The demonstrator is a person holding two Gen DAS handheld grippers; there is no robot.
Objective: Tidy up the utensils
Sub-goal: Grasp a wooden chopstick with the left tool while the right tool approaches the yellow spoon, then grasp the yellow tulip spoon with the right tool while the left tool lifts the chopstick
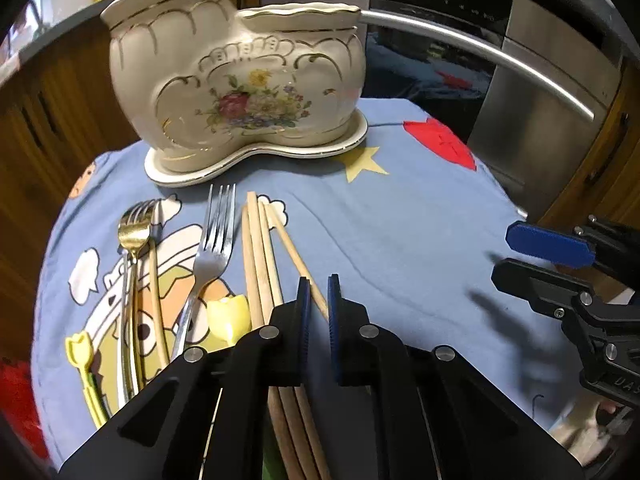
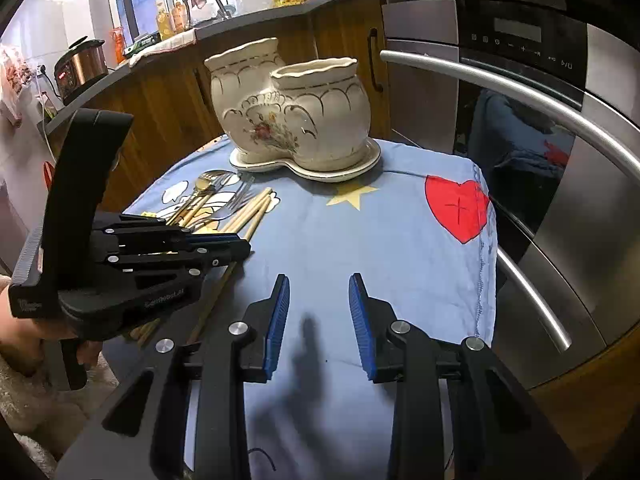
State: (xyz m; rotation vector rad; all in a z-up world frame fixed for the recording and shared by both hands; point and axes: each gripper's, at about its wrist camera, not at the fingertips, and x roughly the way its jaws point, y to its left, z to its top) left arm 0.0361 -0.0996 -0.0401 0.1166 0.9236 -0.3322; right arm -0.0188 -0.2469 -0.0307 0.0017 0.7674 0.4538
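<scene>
Left wrist view: the left tool [image 1: 319,294] has its blue pads closed to a narrow slit around one wooden chopstick [image 1: 298,262], which runs up between them.
Chopsticks: a bundle of pale round wooden sticks [image 1: 258,264] lies just in front of the ceramic holder, on its left-hand side, side by side; the gripped one angles off to the right.
Forks: a silver fork [image 1: 212,256] lies just left of the bundle, tines toward the holder; a gold fork [image 1: 136,228] lies further left, beside another thin stick.
Ceramic holder: cream, glazed, with two bulging pots joined together [image 1: 240,76], scalloped gold-trimmed rims, a painted flower spray, standing on a matching shaped saucer.
Right tool: in the right wrist view its ribbed blue pads stand apart [image 2: 319,312] with nothing between them, above bare cloth in front of the holder and to its right.
Worktop: covered with a soft, creased blue cloth [image 1: 400,248] printed with a cartoon figure, a yellow star and a red heart.
Room: behind the holder, dark wood cabinets [image 2: 168,92] under a grey counter with bottles; to its right, a stainless steel oven with a curved bar handle [image 2: 520,96].
</scene>
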